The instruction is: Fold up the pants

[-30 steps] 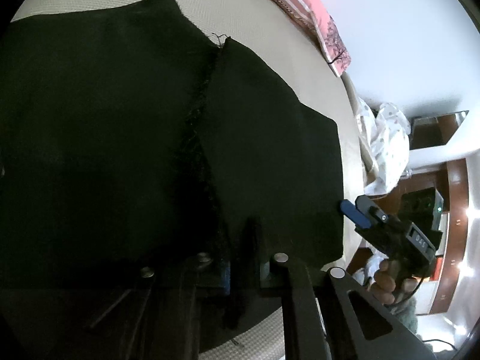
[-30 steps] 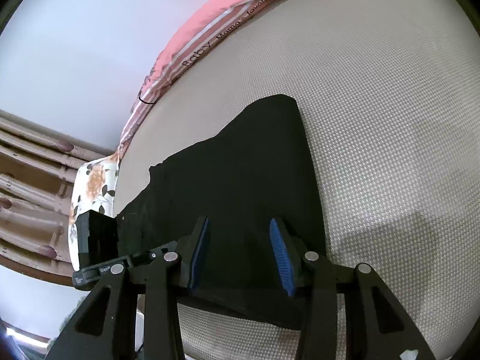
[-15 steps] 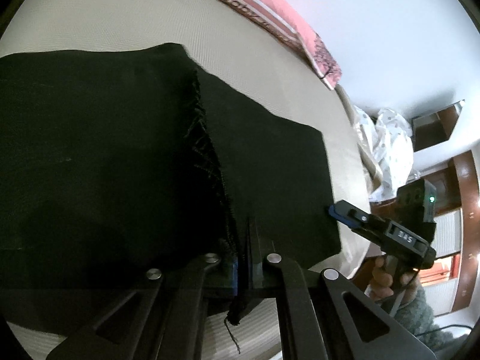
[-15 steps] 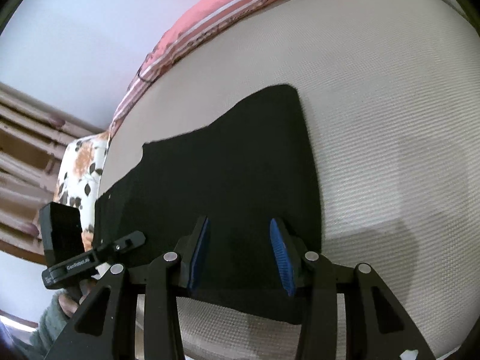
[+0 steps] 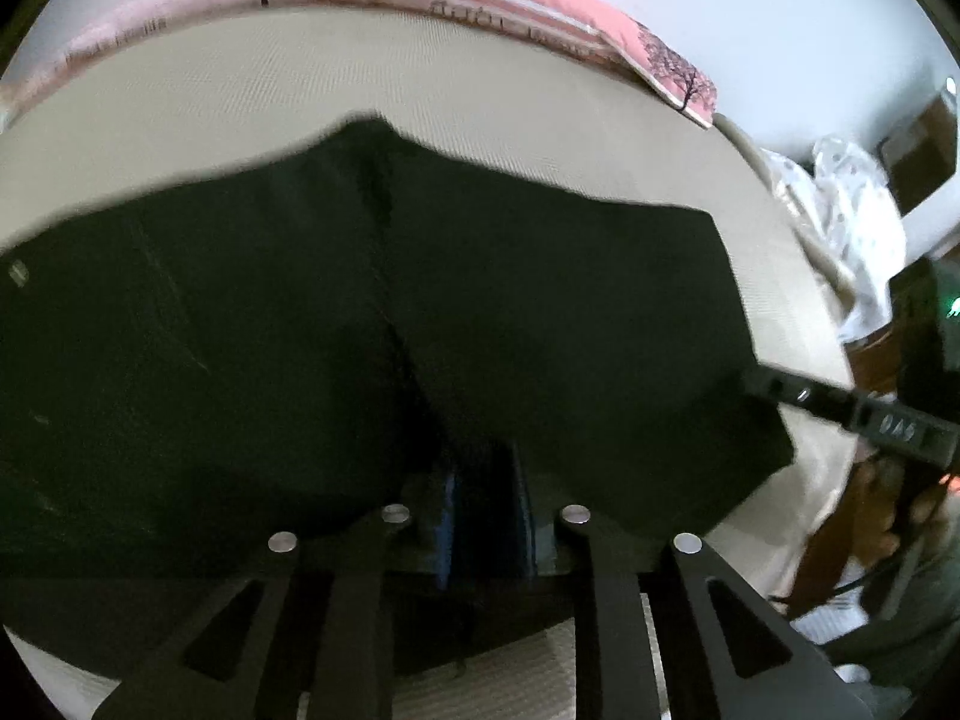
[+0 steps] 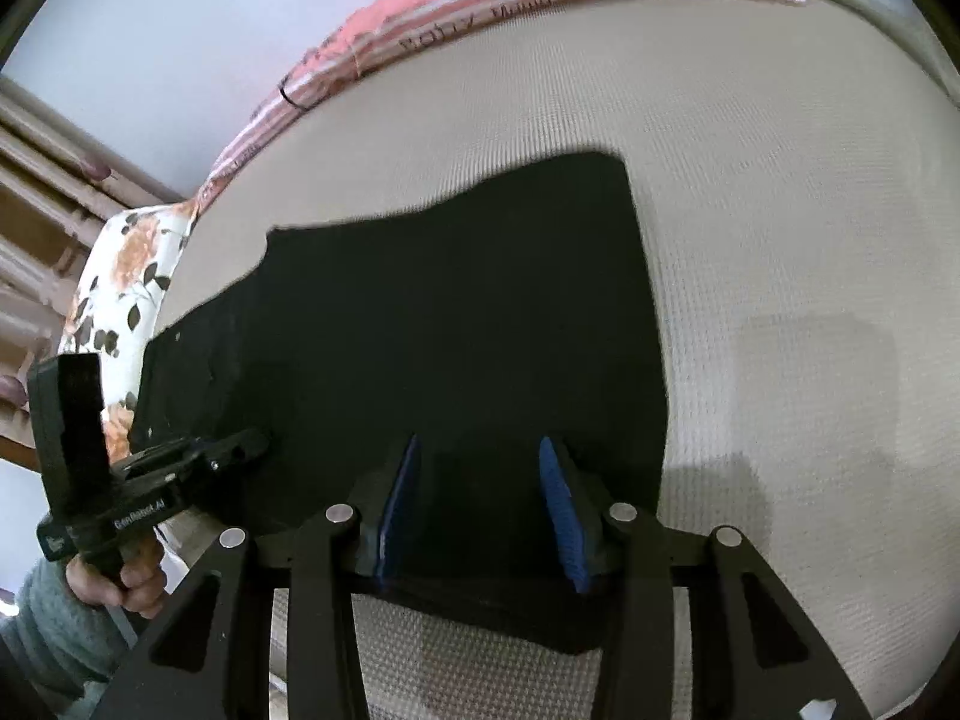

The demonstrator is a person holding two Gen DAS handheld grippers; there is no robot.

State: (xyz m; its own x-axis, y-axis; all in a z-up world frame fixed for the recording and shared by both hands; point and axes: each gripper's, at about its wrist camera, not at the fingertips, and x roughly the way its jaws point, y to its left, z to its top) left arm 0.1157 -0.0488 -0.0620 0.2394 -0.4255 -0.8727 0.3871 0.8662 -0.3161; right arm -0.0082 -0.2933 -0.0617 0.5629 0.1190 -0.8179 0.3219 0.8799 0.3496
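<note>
Black pants (image 5: 300,348) lie flat on a beige bed (image 5: 420,84), also seen in the right wrist view (image 6: 456,324). My left gripper (image 5: 483,516) sits low over the near edge of the pants, jaws slightly apart; the cloth between them is too dark to judge. It also shows in the right wrist view (image 6: 240,450) at the left edge of the pants. My right gripper (image 6: 477,504) is open, its blue pads (image 6: 555,504) over the near hem, holding nothing. It also shows in the left wrist view (image 5: 762,381) at the right edge of the pants.
A pink blanket (image 5: 540,18) runs along the far side of the bed. A floral pillow (image 6: 120,276) lies at the left in the right wrist view. White spotted bedding (image 5: 852,222) hangs off the bed's right side. Bare mattress (image 6: 780,240) spreads right of the pants.
The left gripper's jaws, shut on the near edge before, now stand slightly apart, and its view has tilted up toward the far side. The right gripper stays open over the hem.
</note>
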